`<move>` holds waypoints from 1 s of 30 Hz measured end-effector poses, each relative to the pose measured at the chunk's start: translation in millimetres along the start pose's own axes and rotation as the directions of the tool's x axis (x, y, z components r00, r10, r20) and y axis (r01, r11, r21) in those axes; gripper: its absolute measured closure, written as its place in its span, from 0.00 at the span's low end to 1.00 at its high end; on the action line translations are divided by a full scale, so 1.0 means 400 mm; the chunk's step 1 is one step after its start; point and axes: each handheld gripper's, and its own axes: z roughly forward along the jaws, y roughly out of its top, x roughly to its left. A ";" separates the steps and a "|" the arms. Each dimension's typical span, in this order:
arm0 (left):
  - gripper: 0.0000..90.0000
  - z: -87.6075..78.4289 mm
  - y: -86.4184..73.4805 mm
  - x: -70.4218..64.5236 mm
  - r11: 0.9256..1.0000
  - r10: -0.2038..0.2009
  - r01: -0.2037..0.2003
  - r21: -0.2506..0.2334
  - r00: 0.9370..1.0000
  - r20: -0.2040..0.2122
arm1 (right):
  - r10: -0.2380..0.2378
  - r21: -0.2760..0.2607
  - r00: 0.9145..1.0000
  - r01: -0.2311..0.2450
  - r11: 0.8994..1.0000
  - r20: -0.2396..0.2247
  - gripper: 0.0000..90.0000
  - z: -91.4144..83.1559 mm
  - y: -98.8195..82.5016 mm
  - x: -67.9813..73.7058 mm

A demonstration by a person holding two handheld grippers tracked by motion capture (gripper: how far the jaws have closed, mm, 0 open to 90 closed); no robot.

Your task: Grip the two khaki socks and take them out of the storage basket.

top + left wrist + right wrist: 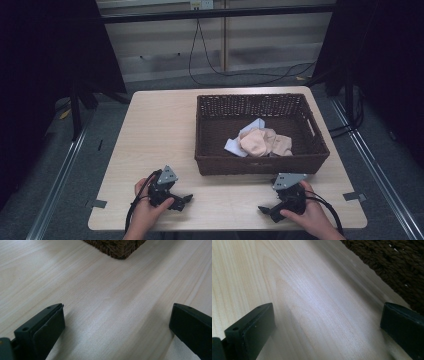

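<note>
Resting low on the wooden table (160, 130), your left gripper (186, 199) and right gripper (263, 209) both have jaws spread wide with nothing between them. They sit near the table's front edge, well apart. The wicker basket (257, 165) stands just beyond them, holding a peach cloth (262, 142) and a white cloth (235, 146).
</note>
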 end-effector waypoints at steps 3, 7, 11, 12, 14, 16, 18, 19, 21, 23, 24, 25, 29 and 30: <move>0.00 0.000 0.000 0.000 1.000 0.000 0.000 0.000 1.000 -0.001 | 0.006 0.000 1.000 -0.006 1.000 0.006 0.00 0.000 0.001 0.002; 0.00 -0.001 0.000 0.000 1.000 0.001 -0.001 0.004 1.000 0.002 | 0.008 0.005 1.000 -0.008 1.000 0.010 0.00 0.001 0.003 0.002; 0.00 -0.001 0.001 0.001 1.000 0.002 -0.002 0.007 1.000 0.002 | 0.012 0.027 1.000 -0.013 1.000 0.016 0.00 0.001 0.009 0.004; 0.00 0.000 0.000 0.000 1.000 0.001 -0.001 0.002 1.000 0.001 | 0.012 0.031 1.000 -0.012 0.999 0.008 0.00 0.002 0.012 0.004; 0.00 -0.001 0.000 0.000 1.000 0.001 -0.001 0.003 1.000 0.002 | 0.005 0.062 1.000 -0.005 0.998 0.002 0.00 0.002 0.020 0.005; 0.00 -0.001 0.001 0.001 1.000 0.002 -0.002 0.007 1.000 0.002 | -0.011 0.098 1.000 0.011 0.995 -0.004 0.00 0.002 0.031 0.007; 0.00 -0.001 0.001 0.001 1.000 0.002 -0.002 0.006 1.000 0.002 | -0.022 0.114 1.000 0.024 0.993 -0.015 0.01 0.003 0.039 0.008; 0.00 -0.001 0.001 0.000 1.000 0.001 -0.001 0.006 1.000 0.002 | -0.026 0.138 0.999 0.029 0.990 -0.024 0.01 0.003 0.043 0.008; 0.00 -0.001 0.001 0.001 1.000 0.002 -0.002 0.007 1.000 0.002 | -0.028 0.169 0.999 0.035 0.985 -0.042 0.01 0.002 0.051 0.009; 0.00 -0.001 0.000 0.000 1.000 0.001 -0.001 0.003 1.000 0.002 | -0.035 0.200 0.997 0.048 0.979 -0.068 0.01 0.002 0.060 0.007; 0.00 -0.001 0.000 0.000 1.000 0.001 -0.001 0.003 1.000 0.002 | -0.035 0.200 0.997 0.048 0.979 -0.068 0.01 0.002 0.060 0.007; 0.00 -0.001 0.001 0.001 1.000 0.002 -0.002 0.007 1.000 0.002 | -0.022 0.217 0.998 0.036 0.975 -0.067 0.01 0.001 0.064 0.009; 0.00 -0.001 0.001 0.001 1.000 0.002 -0.002 0.007 1.000 0.002 | -0.020 0.290 0.996 0.044 0.956 -0.084 0.03 0.000 0.082 0.006; 0.00 0.000 0.000 0.000 1.000 0.000 0.000 0.000 1.000 0.001 | -0.013 0.308 0.996 0.039 0.951 -0.088 0.03 -0.001 0.087 0.007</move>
